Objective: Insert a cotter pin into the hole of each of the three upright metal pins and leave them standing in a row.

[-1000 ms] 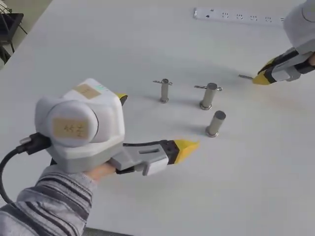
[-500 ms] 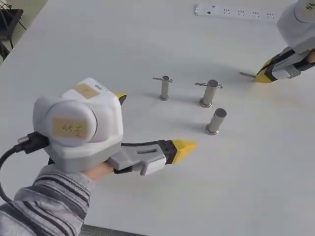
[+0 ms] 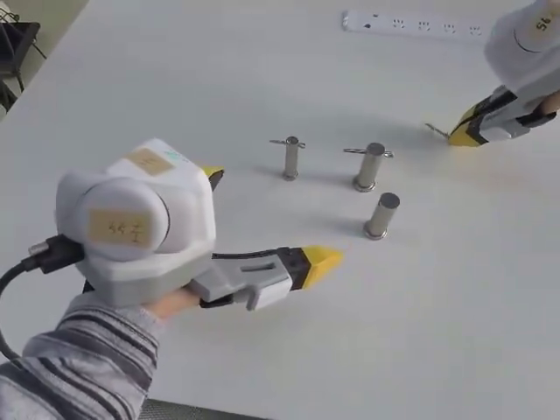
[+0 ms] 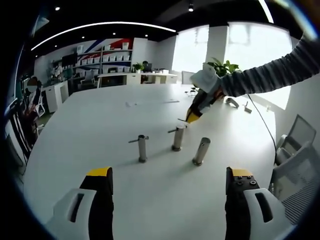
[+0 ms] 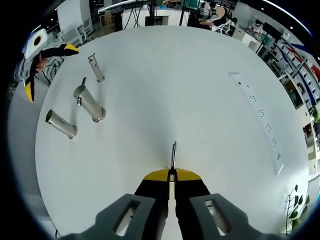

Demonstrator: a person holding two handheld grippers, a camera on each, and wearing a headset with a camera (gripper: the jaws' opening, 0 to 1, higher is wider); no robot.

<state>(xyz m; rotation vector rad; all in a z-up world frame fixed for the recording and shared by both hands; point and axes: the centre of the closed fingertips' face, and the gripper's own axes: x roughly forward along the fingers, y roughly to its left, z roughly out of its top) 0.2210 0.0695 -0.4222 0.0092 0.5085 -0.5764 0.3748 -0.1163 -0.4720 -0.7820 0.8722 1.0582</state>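
Three upright metal pins stand on the white table. The left pin point(image 3: 291, 159) and the middle pin point(image 3: 368, 168) each carry a cotter pin through the top. The nearer third pin point(image 3: 381, 216) point(image 4: 201, 151) point(image 5: 61, 125) has a bare top. My right gripper point(image 3: 457, 136) point(image 5: 172, 175), at the far right, is shut on a thin cotter pin point(image 3: 435, 129) point(image 5: 173, 152) that sticks out past its tips just above the table. My left gripper point(image 3: 267, 217) point(image 4: 170, 175) hovers open and empty in front of the pins, well short of them.
A white power strip point(image 3: 411, 25) point(image 5: 260, 120) lies along the far side of the table. A striped sleeve point(image 3: 87, 367) holds the left gripper near the front edge. Bare tabletop surrounds the pins.
My left gripper has drawn back slightly toward the person. The right gripper keeps its hold on the cotter pin and has barely shifted. The pins have not moved.
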